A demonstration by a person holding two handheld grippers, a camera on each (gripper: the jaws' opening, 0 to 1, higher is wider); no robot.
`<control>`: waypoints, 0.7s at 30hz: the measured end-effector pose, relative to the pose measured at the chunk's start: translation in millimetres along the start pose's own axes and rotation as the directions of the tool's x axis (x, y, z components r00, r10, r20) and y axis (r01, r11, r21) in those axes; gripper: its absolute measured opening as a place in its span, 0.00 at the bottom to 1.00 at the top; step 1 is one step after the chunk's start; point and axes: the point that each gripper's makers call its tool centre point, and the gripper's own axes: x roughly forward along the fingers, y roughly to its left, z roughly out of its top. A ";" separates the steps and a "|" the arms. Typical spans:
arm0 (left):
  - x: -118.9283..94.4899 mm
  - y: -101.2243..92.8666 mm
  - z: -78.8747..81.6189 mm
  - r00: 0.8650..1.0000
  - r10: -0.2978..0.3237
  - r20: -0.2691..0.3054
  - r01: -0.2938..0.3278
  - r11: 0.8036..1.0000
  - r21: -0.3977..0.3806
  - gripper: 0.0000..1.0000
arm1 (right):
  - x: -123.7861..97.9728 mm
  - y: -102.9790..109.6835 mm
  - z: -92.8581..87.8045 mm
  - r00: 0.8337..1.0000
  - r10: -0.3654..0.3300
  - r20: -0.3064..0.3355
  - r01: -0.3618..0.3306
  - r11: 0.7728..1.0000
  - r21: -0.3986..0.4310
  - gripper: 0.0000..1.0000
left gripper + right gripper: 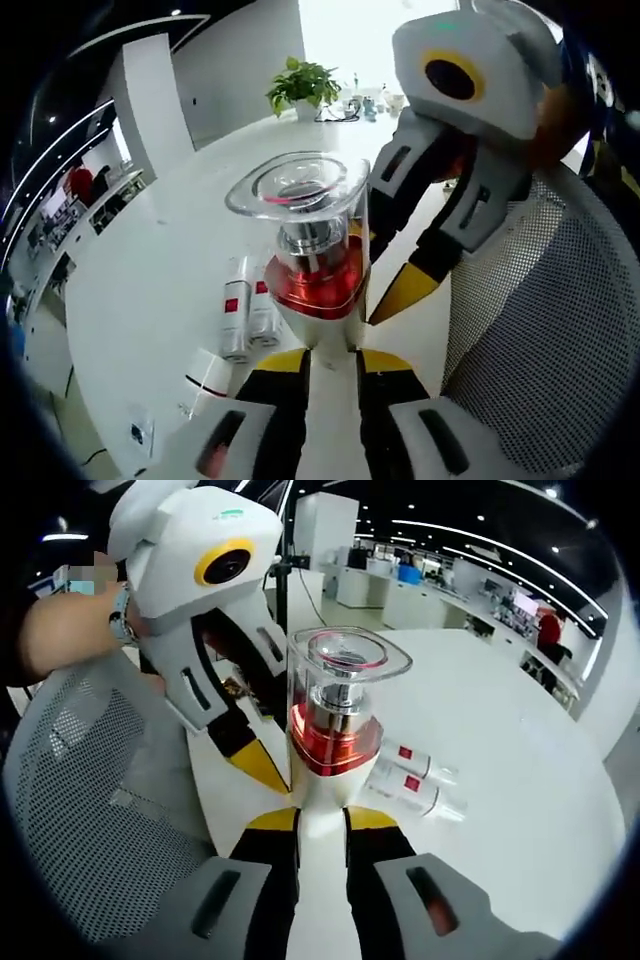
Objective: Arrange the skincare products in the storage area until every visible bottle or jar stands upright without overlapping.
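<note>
A bottle with a clear cap, silver neck, red middle and white base (315, 250) (335, 705) stands upright between both pairs of jaws, above the white table's edge. My left gripper (333, 362) is shut on its white base. My right gripper (320, 822) is shut on the same base from the other side. Each gripper reaches into the other's view: the right one (385, 305) comes from the upper right, the left one (262, 772) from the upper left, each with a yellow fingertip beside the bottle. Two white bottles with red labels (248, 315) (412, 772) lie flat side by side on the table.
The round white table (160, 250) (520, 740) stretches beyond the bottle. Another white container with a red stripe (205, 385) and a small white box (138, 435) lie near its edge. A grey mesh chair (540, 320) (90, 780) sits beside the grippers. A potted plant (300, 85) stands at the far side.
</note>
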 end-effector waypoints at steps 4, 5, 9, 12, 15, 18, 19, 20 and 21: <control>1.4 2.6 0.9 1.000 0.010 0.005 -0.010 1.000 -0.003 0.19 | -0.6 -3.1 2.3 1.000 -0.011 0.013 0.011 1.000 0.001 0.15; 1.6 3.0 1.0 1.000 0.013 0.005 -0.013 1.000 -0.002 0.19 | -0.6 -3.5 2.7 1.000 -0.012 0.015 0.012 1.000 0.001 0.15; 2.4 4.4 0.9 1.000 0.022 0.003 -0.022 1.000 0.002 0.19 | -0.9 -4.8 4.3 1.000 -0.017 0.022 0.017 1.000 -0.002 0.15; 2.7 5.1 1.4 1.000 0.026 0.004 -0.026 1.000 -0.001 0.19 | -0.6 -5.8 4.6 1.000 -0.019 0.023 0.019 1.000 -0.006 0.15; 3.1 5.5 1.2 1.000 0.026 0.005 -0.026 1.000 -0.001 0.19 | -0.7 -6.4 5.0 0.999 -0.020 0.025 0.021 1.000 -0.009 0.15; 3.1 5.2 0.6 1.000 0.020 0.002 -0.020 1.000 -0.004 0.19 | -0.9 -7.5 3.9 1.000 -0.024 0.018 0.024 0.999 -0.023 0.15; 3.0 5.0 0.3 1.000 0.019 0.001 -0.019 1.000 -0.005 0.19 | -1.0 -7.8 3.7 1.000 -0.024 0.018 0.025 0.999 -0.025 0.15; 2.5 4.7 -0.7 1.000 0.016 -0.004 -0.016 1.000 -0.002 0.19 | -1.4 -8.5 3.3 1.000 -0.024 0.016 0.025 0.999 -0.032 0.16; 1.6 4.5 -2.7 1.000 0.013 -0.013 -0.013 1.000 -0.002 0.19 | -2.4 -10.1 2.5 1.000 -0.023 0.013 0.024 0.999 -0.034 0.16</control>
